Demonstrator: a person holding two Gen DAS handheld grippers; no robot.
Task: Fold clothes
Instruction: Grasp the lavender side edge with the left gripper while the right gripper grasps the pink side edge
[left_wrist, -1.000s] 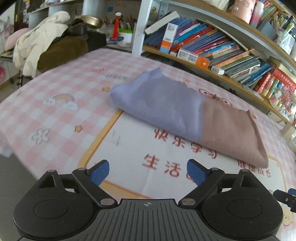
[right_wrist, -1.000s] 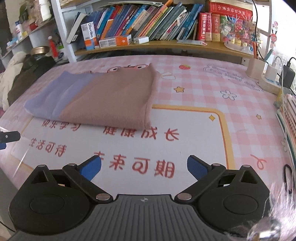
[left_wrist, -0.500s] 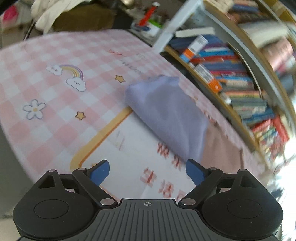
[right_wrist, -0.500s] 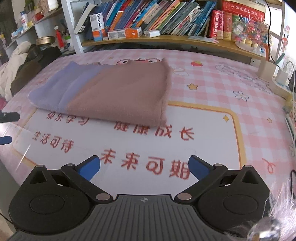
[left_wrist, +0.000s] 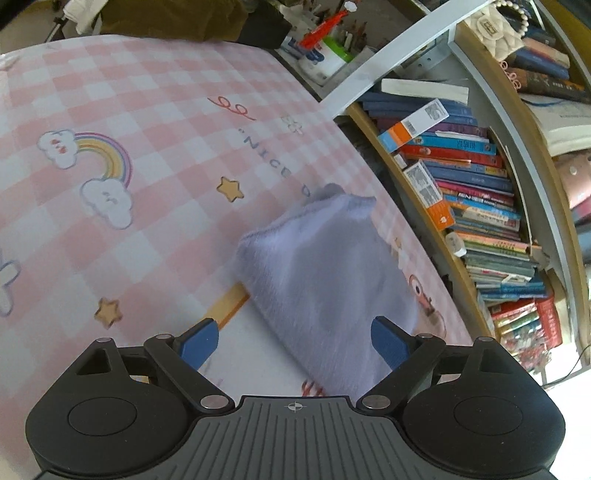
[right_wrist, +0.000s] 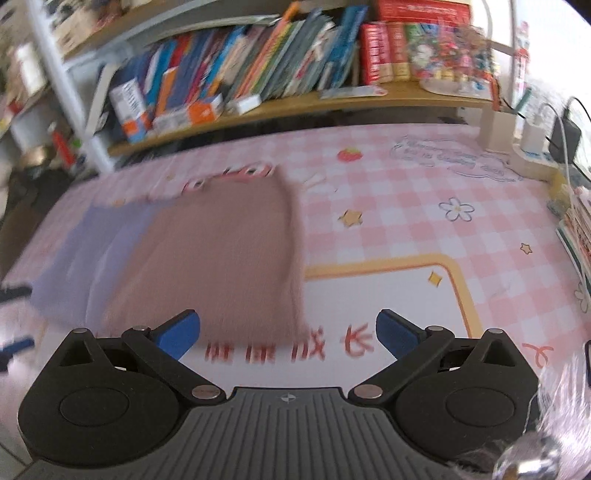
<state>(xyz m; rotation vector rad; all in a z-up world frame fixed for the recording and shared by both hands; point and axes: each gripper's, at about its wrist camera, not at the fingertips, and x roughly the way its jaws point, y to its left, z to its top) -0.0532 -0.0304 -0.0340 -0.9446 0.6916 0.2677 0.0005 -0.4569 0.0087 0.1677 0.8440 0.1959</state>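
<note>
Lavender-and-brown folded fleece garment (right_wrist: 207, 251) lies flat on the pink-checked cartoon-print worktop (right_wrist: 406, 206) below the wooden bookshelf (right_wrist: 332, 99), its lavender end between the wide-open, empty jaws of the left hand-held gripper (left_wrist: 295, 341), its brown corner before the right hand-held gripper (right_wrist: 288, 332), also spread wide and empty.

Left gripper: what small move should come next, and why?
Probably ease the left gripper down onto the lavender end of the folded cloth and close. Its jaws stand open with nothing gripped, and that end lies flat just ahead of them.
</note>
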